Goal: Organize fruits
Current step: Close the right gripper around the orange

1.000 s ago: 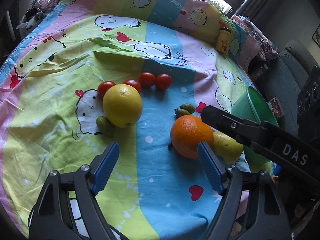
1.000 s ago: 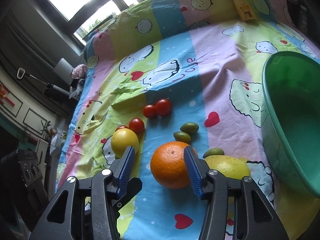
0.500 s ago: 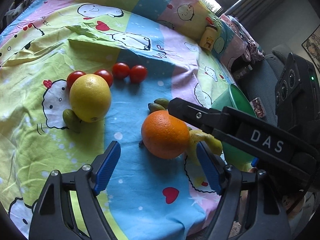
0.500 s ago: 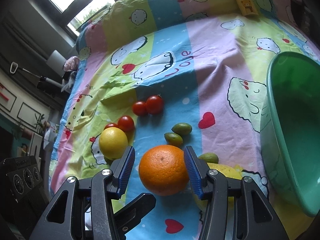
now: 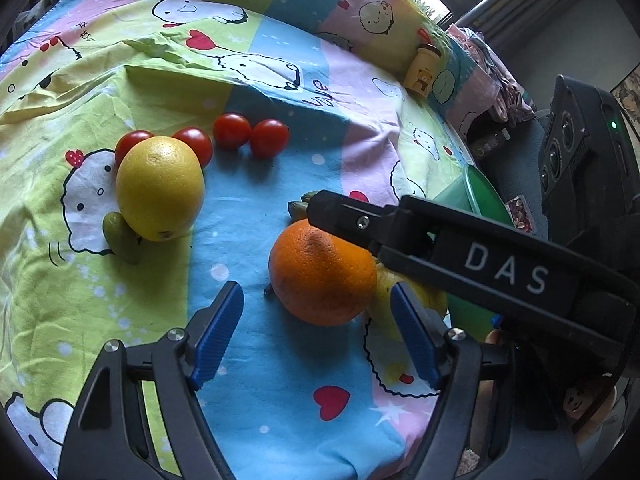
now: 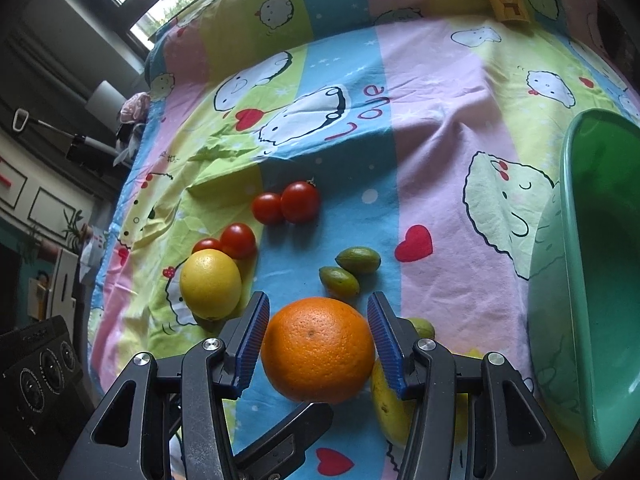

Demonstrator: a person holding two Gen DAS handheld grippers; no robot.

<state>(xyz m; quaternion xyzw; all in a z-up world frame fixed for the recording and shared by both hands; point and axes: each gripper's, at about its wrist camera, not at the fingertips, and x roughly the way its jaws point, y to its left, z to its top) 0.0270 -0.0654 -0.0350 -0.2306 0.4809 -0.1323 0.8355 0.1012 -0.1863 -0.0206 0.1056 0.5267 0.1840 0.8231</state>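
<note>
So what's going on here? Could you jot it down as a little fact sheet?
surface: bed sheet with cartoon prints
right gripper: open, fingers either side of the orange, not yet squeezing
left gripper: open, holding nothing, just short of the orange
other fruit: yellow citrus, four tomatoes, small green fruits
container: green basin on the right, no fruit seen inside

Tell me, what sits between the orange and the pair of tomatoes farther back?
Two small green fruits lie side by side on the cloth between the orange and the tomato pair, clearest in the right wrist view.
</note>
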